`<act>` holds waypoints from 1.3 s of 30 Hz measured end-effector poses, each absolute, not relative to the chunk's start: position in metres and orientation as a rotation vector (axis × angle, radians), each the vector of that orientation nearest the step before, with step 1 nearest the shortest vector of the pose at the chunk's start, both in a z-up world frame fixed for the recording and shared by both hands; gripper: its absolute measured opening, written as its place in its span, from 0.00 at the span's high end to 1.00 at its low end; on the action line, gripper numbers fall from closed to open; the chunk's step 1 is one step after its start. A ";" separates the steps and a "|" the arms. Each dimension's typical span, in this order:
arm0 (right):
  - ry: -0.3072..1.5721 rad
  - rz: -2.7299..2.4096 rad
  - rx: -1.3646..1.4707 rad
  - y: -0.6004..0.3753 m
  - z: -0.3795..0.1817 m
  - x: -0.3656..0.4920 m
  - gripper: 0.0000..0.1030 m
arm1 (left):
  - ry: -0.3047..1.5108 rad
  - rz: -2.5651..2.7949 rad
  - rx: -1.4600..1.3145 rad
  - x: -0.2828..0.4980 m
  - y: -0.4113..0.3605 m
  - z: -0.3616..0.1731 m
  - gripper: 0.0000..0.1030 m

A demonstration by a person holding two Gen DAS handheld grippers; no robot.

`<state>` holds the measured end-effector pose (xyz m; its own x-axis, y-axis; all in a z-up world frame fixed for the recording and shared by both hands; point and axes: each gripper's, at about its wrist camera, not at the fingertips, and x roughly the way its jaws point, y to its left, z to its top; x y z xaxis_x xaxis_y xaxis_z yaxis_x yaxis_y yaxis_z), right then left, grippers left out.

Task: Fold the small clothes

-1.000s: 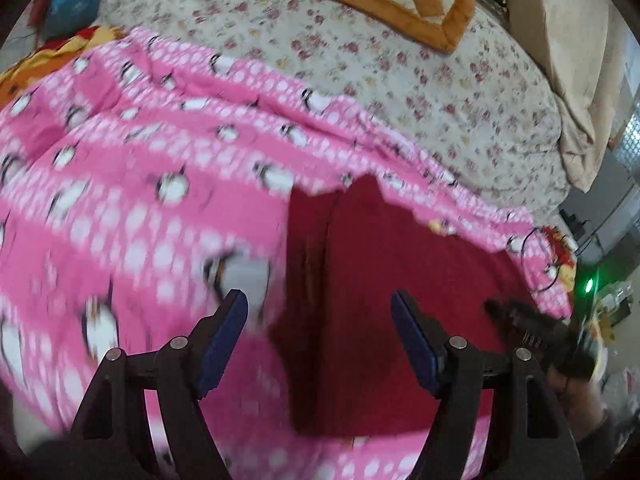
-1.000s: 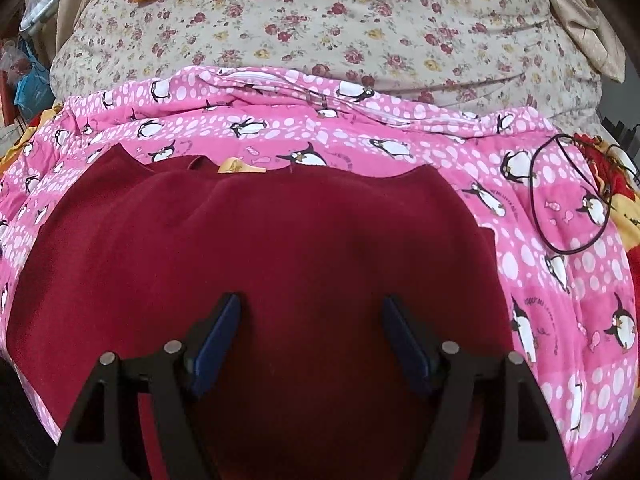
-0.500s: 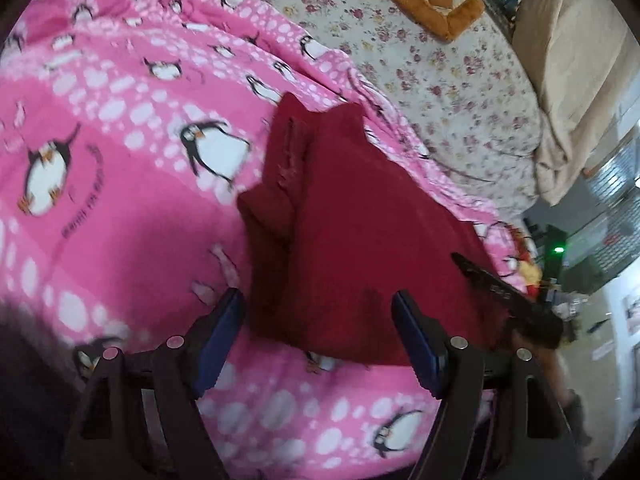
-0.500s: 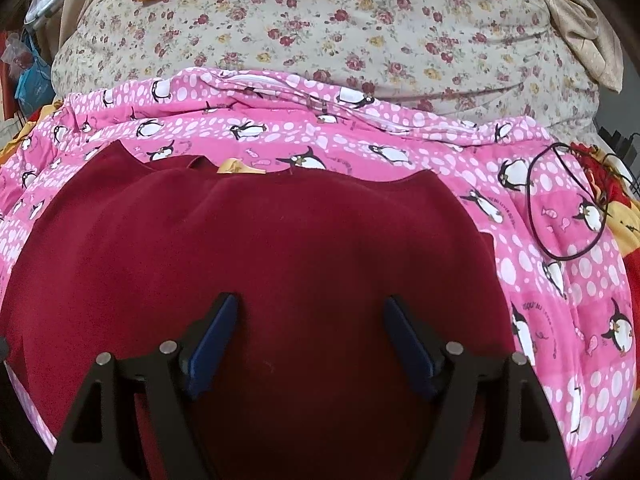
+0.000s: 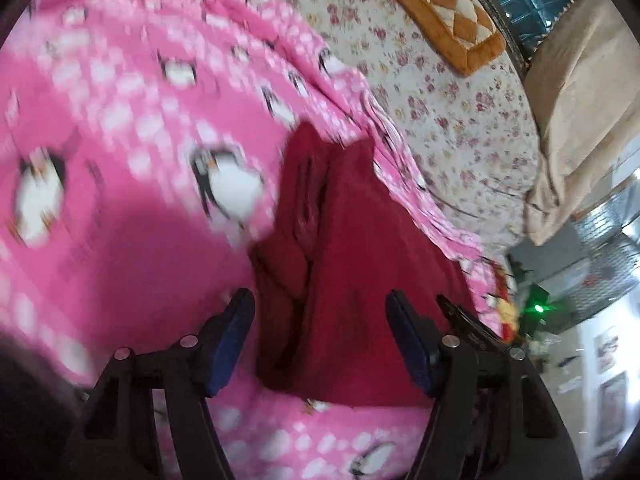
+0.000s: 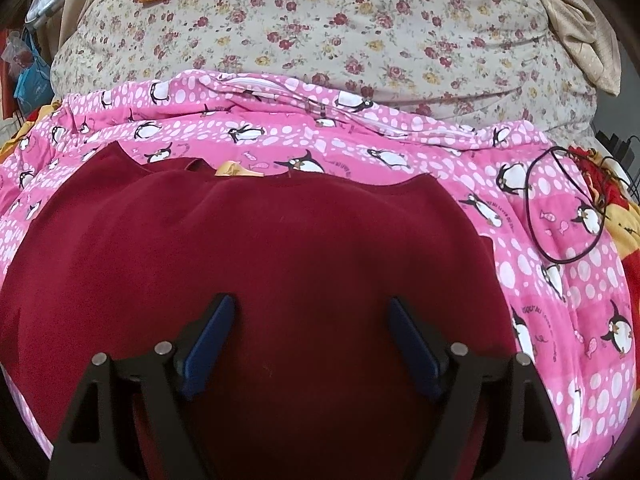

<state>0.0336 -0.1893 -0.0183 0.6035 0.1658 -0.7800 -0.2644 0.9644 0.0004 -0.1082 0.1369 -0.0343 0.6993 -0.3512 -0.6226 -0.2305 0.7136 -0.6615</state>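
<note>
The dark red garment (image 6: 256, 264) lies flat on the pink penguin-print blanket (image 6: 560, 280), directly beneath the right gripper (image 6: 310, 334), whose jaws are spread wide and hold nothing. The left gripper (image 5: 320, 334), jaws likewise spread and empty, points at the garment's (image 5: 360, 240) bunched side edge. A tan label (image 6: 236, 170) shows at the neckline; its writing is unreadable. Blanket lettering is too small to read. The fabric looks soft and fleecy. A black cord loop (image 6: 560, 208) lies on the blanket, right of the garment.

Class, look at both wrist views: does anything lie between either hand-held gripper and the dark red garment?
Nothing visible does. The left hand-held gripper and right hand-held gripper both stand open directly over the dark red garment. The black cable loop lies off to the side.
</note>
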 end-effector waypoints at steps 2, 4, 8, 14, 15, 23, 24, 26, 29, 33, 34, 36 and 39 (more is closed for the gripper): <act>0.890 0.249 -0.120 -0.189 -0.018 0.034 0.19 | 0.798 -0.008 -0.756 -0.105 0.146 -0.027 0.42; 0.891 0.249 -0.119 -0.190 -0.018 0.034 0.19 | 0.791 0.009 -0.737 -0.092 0.158 -0.022 0.42; 0.891 0.248 -0.120 -0.189 -0.018 0.033 0.19 | 0.871 -0.086 -0.742 -0.050 0.167 -0.030 0.42; 0.891 0.245 -0.118 -0.188 -0.017 0.033 0.19 | 0.967 -0.252 -0.726 -0.020 0.145 -0.040 0.42; 0.891 0.245 -0.119 -0.189 -0.017 0.033 0.19 | 0.983 -0.257 -0.701 -0.017 0.142 -0.041 0.42; 0.892 0.243 -0.118 -0.188 -0.017 0.033 0.19 | 1.034 -0.311 -0.717 -0.008 0.148 -0.045 0.64; 0.892 0.243 -0.118 -0.188 -0.017 0.033 0.19 | 1.036 -0.325 -0.705 -0.008 0.144 -0.043 0.64; 0.892 0.243 -0.118 -0.188 -0.017 0.033 0.19 | 1.039 -0.357 -0.671 -0.008 0.138 -0.040 0.64; 0.892 0.243 -0.119 -0.188 -0.016 0.033 0.18 | 1.068 -0.355 -0.651 0.003 0.140 -0.046 0.63; 0.892 0.244 -0.118 -0.189 -0.017 0.033 0.18 | 1.054 -0.370 -0.755 0.002 0.151 -0.051 0.63; 0.892 0.244 -0.118 -0.188 -0.017 0.033 0.18 | 1.048 -0.379 -0.753 -0.002 0.149 -0.049 0.63; 0.893 0.243 -0.118 -0.188 -0.016 0.033 0.18 | 1.029 -0.410 -0.730 -0.010 0.146 -0.045 0.63; 0.893 0.241 -0.120 -0.188 -0.016 0.033 0.18 | 1.047 -0.378 -0.757 0.002 0.148 -0.052 0.63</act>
